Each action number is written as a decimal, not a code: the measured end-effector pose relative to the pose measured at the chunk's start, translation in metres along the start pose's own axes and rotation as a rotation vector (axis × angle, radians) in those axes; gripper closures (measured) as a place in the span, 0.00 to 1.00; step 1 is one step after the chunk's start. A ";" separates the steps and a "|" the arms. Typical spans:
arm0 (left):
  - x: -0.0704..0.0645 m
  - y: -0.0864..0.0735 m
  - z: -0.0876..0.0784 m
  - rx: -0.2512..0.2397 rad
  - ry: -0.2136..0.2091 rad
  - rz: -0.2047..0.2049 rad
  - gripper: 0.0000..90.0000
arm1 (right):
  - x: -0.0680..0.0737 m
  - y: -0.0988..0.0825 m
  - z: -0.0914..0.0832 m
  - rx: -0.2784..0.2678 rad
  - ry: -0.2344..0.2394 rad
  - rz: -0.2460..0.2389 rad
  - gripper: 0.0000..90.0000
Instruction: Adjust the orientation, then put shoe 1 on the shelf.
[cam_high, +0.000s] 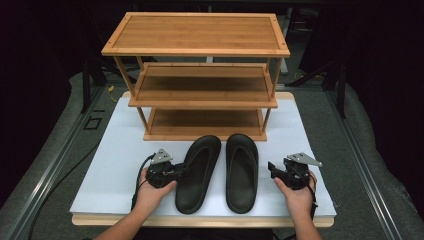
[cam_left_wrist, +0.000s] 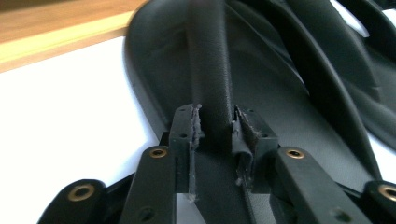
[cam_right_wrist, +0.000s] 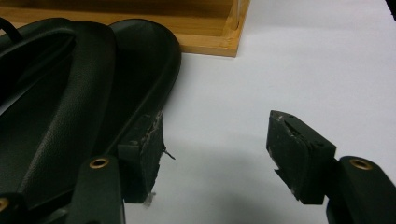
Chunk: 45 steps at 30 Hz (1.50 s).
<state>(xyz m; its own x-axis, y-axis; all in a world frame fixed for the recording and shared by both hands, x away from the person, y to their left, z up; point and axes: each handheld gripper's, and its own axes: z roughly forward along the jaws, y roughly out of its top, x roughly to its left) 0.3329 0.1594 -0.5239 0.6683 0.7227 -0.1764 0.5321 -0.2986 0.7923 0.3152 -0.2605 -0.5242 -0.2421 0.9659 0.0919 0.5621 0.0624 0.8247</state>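
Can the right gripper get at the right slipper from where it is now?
Probably yes. The right gripper is open beside the right slipper, one of its fingers at the sole's edge, with bare table around and nothing between.

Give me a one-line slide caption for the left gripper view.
Left gripper shut on the strap of the left sandal, on the white table.

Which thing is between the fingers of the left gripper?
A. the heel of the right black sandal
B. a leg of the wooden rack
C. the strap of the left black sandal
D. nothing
C: in the left gripper view the left gripper has its fingers pressed on both sides of the strap of the left black sandal, which lies on the white table top.
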 end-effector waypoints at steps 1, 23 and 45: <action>0.002 0.000 -0.001 0.006 -0.002 0.012 0.79 | 0.000 0.000 0.000 0.000 0.000 0.001 0.40; 0.004 -0.020 -0.015 -0.060 0.076 0.034 0.67 | 0.000 0.000 0.000 0.000 0.002 0.010 0.41; 0.018 -0.006 -0.038 -0.069 0.084 0.007 0.93 | -0.002 0.000 0.000 0.002 0.005 0.016 0.41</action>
<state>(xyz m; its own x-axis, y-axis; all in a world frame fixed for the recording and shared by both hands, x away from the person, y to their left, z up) 0.3215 0.1978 -0.5093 0.6247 0.7710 -0.1233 0.4881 -0.2623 0.8324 0.3159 -0.2621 -0.5247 -0.2371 0.9655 0.1078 0.5672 0.0475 0.8222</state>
